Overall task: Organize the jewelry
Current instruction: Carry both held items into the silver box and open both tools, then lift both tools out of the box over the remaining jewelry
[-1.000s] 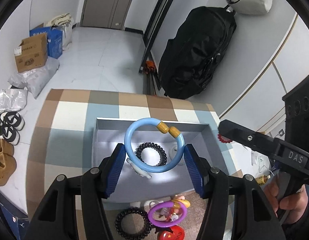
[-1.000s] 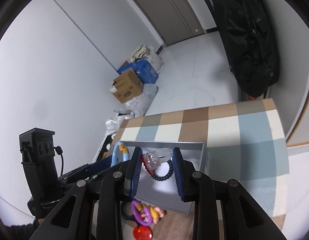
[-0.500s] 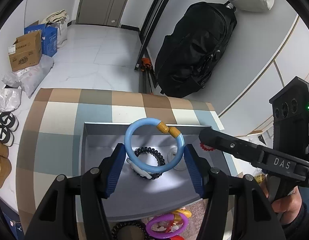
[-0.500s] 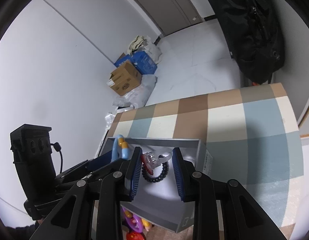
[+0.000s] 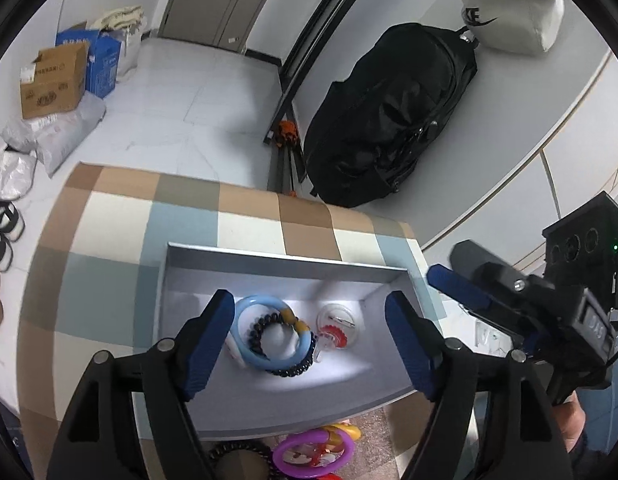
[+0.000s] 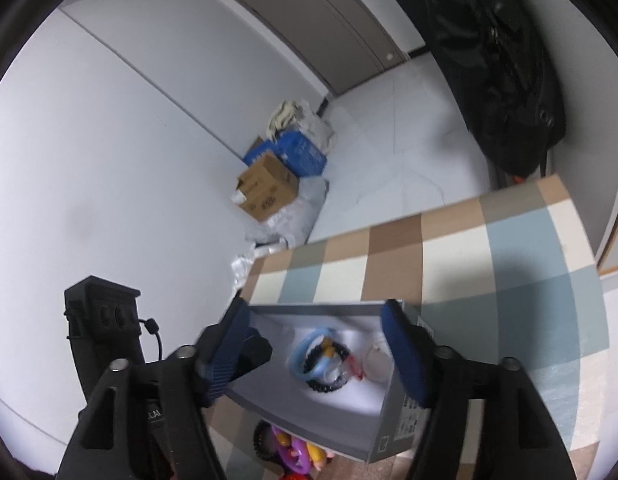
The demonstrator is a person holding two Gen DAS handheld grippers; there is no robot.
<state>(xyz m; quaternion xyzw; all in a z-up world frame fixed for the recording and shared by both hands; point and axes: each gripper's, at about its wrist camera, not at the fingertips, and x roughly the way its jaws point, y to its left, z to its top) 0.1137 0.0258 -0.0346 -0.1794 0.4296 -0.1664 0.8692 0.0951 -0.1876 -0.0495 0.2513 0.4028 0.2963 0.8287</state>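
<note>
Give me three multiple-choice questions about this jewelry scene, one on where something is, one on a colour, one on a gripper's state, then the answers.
1. Where does the blue bangle lie?
A. inside the grey box
B. on the checked tablecloth
C. in the left gripper

2. What colour is the ring outside the box's near wall?
A. green
B. purple
C. white

3. How does the left gripper stand?
A. shut on the bangle
B. shut on nothing
C. open

Answers: 1 A, it rests on the box floor beside a black beaded bracelet. 2 B, it is purple. 3 C, its fingers are spread with nothing between them.
</note>
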